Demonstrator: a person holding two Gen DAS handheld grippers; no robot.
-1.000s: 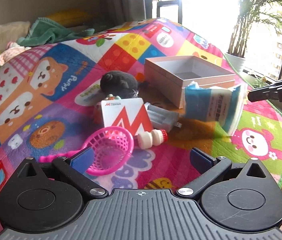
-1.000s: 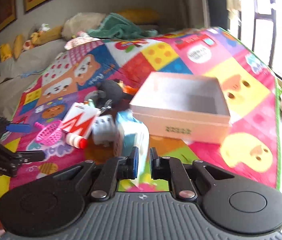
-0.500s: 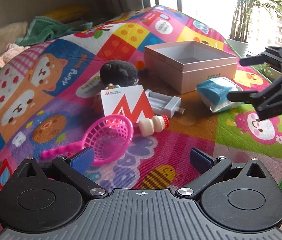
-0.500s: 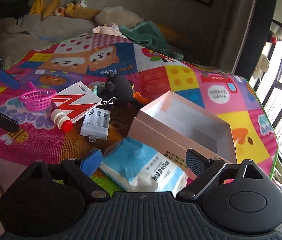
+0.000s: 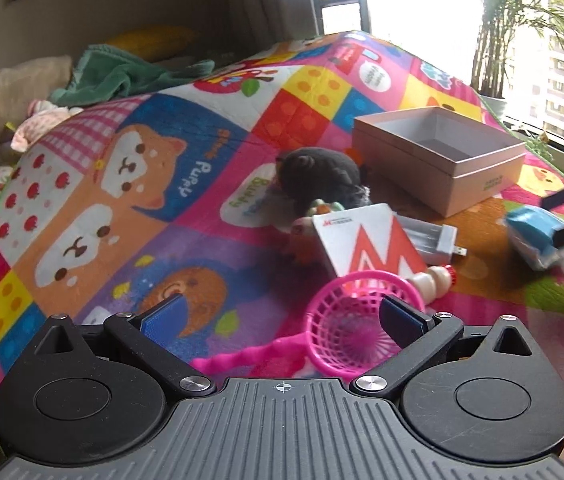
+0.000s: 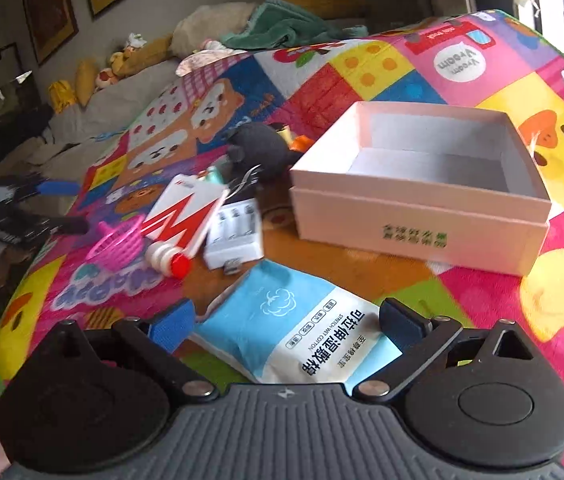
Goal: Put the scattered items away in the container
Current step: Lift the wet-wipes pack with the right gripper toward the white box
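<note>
Right claw [image 6: 286, 324] astride wipes pack [image 6: 302, 332]

Left gripper [image 5: 282, 316] and right gripper [image 6: 288, 318] both spread wide.

We note the left black plastic two-finger gripper [image 5: 282, 318]: ribbed grey housing behind the jaws, a small crosshair mark at its centre, two round black discs either side, silver screws at the linkage pivots, blue pads [image 5: 163, 314] on the fingertips. The right black plastic two-finger gripper [image 6: 288, 322] is built alike.
</note>
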